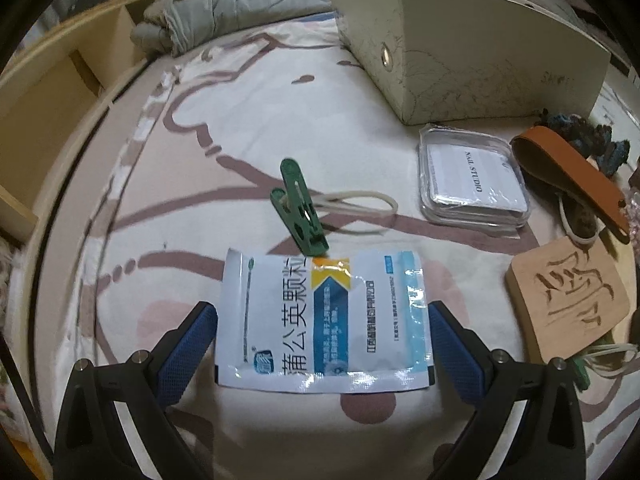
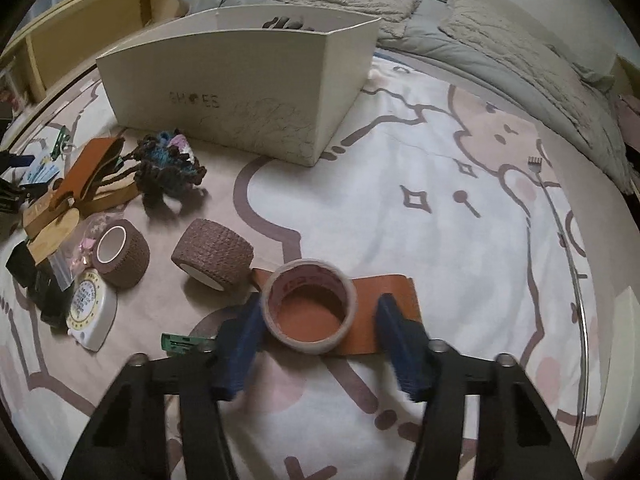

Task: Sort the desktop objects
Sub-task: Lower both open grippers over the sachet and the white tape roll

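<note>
The cream cardboard box point(image 1: 480, 68), matt and straight-walled, stood open-topped on a soft printed sheet point(image 1: 280, 100). Well in front of the box's left corner, one glossy foil sachet point(image 1: 324, 320), flat and rectangular, sat clamped in the left gripper point(image 1: 320, 306); its ribbed blue pads pressed on the two short edges, so its long axis ran from pad to pad. One green plastic clip point(image 1: 302, 208) stood tilted between sachet and box, and clear hard cases point(image 1: 472, 180) lay stacked just before the box.

In the right wrist view, one pale tape roll point(image 2: 310, 308), a hollow ring with its bore facing up, lay well in front of the box point(image 2: 240, 92) on a smooth tan leather strip point(image 2: 392, 304). The right gripper point(image 2: 320, 300) straddled it, part open: one pad touched the roll, the other stood just clear. Two brown crepe rolls point(image 2: 122, 254) lay left of the tape
</note>
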The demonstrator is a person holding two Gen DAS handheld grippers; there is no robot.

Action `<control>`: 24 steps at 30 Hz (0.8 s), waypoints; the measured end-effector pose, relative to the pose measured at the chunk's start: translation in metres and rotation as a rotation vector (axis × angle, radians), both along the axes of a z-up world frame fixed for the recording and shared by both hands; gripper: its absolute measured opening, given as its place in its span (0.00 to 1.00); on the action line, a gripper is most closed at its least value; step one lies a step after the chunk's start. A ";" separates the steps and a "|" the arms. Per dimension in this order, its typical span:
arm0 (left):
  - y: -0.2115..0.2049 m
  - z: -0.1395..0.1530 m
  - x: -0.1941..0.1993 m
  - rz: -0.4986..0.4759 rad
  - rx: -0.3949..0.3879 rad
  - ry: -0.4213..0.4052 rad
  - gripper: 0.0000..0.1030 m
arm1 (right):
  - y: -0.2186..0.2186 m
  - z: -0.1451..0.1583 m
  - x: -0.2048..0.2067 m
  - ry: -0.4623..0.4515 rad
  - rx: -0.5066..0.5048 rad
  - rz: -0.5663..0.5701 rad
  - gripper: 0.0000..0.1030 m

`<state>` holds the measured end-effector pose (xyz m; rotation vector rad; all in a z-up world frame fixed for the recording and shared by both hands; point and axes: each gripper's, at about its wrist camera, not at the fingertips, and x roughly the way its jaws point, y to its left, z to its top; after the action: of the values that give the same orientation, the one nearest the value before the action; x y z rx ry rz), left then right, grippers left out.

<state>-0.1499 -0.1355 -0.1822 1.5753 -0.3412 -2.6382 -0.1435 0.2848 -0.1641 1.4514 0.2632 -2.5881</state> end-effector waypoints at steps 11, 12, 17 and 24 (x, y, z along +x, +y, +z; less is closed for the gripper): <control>-0.002 -0.002 -0.004 0.007 0.001 0.000 1.00 | -0.004 -0.003 0.001 -0.022 -0.014 0.002 0.44; -0.003 -0.002 -0.006 0.014 0.010 -0.003 1.00 | -0.003 -0.003 0.001 -0.025 -0.022 -0.001 0.44; -0.010 -0.005 -0.012 0.038 0.062 -0.028 1.00 | -0.002 -0.001 0.001 -0.031 -0.046 -0.008 0.44; -0.013 -0.009 -0.016 0.049 0.088 -0.050 1.00 | -0.002 -0.002 0.002 -0.036 -0.051 -0.008 0.44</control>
<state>-0.1654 -0.1490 -0.1913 1.6546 -0.1885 -2.6153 -0.1417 0.2827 -0.1665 1.4831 0.1853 -2.5524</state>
